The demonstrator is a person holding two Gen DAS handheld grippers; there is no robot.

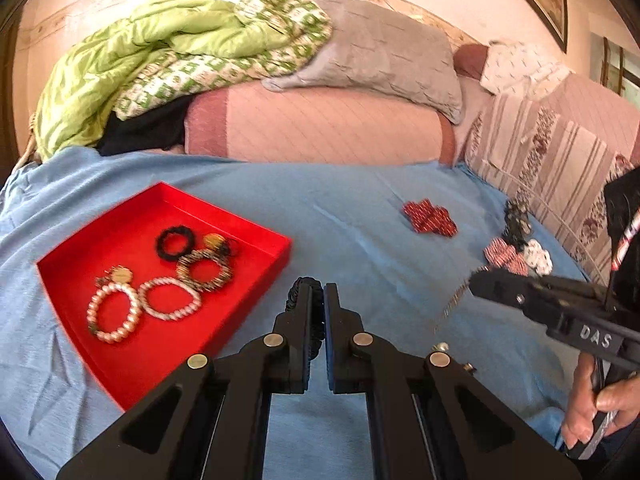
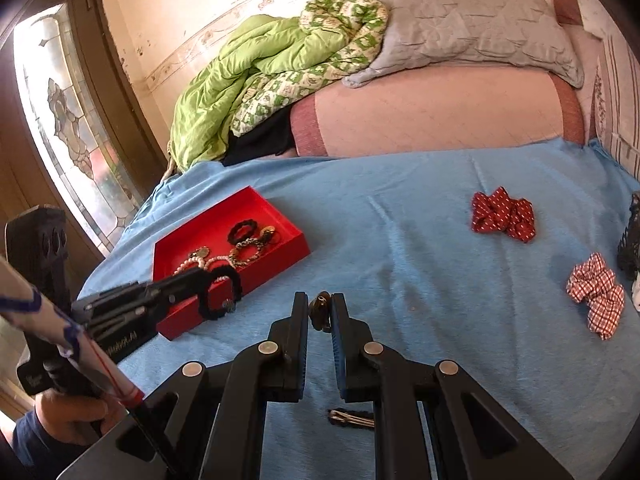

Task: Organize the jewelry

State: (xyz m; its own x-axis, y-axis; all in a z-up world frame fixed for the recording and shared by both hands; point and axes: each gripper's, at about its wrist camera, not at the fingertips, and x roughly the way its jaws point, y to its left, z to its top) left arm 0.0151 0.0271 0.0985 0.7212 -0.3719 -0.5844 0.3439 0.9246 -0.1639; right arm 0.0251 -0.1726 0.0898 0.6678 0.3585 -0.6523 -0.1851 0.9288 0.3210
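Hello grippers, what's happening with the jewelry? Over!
Left gripper shut on black hair tie, near the red tray. Right gripper shut on a small dark trinket. Scrunchies lie on the blue sheet. Nothing blocking the tray.

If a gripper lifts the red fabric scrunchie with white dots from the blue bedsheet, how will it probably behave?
The red fabric scrunchie with white dots looks like soft gathered cloth, so it would probably sag and squash between the pads. It seems light, and likely drags across the blue bedsheet rather than rolling, since it lies flat and crumpled. Breakage seems unlikely.
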